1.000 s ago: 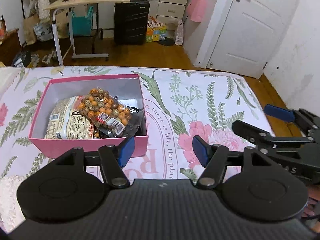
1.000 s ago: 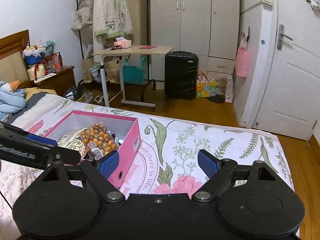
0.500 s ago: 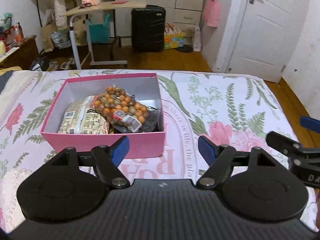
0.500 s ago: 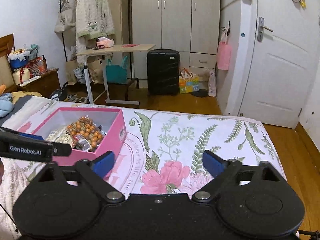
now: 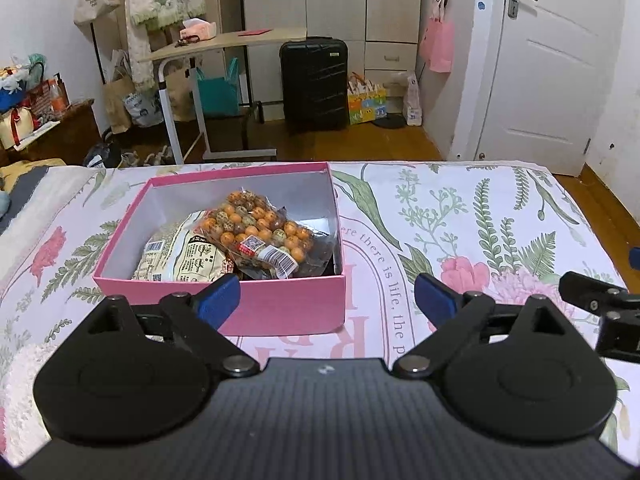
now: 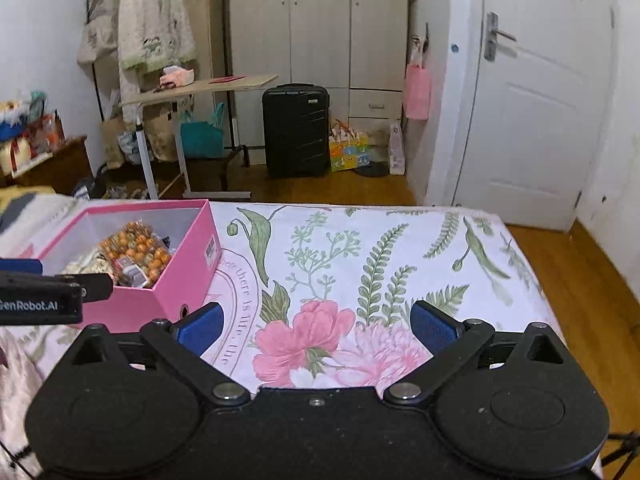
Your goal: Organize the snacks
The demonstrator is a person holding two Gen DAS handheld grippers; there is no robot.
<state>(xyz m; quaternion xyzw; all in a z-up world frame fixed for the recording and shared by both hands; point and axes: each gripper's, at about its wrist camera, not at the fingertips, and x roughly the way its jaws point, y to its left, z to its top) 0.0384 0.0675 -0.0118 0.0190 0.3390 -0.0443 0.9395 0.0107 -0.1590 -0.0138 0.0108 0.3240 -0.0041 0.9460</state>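
Observation:
A pink box stands on the floral bedsheet. Inside lie a clear bag of orange and speckled balls and a pale printed packet beneath it. My left gripper is open and empty, just in front of the box's near wall. My right gripper is open and empty over the sheet, to the right of the box. The bag of balls also shows in the right wrist view.
The bed's far edge drops to a wooden floor. Beyond stand a rolling desk, a black suitcase, wardrobes and a white door. A nightstand with clutter is at the left.
Both grippers have pulled back and tilted up from the box, so more of the room shows. Both stay open and empty. The box and snacks have not moved.

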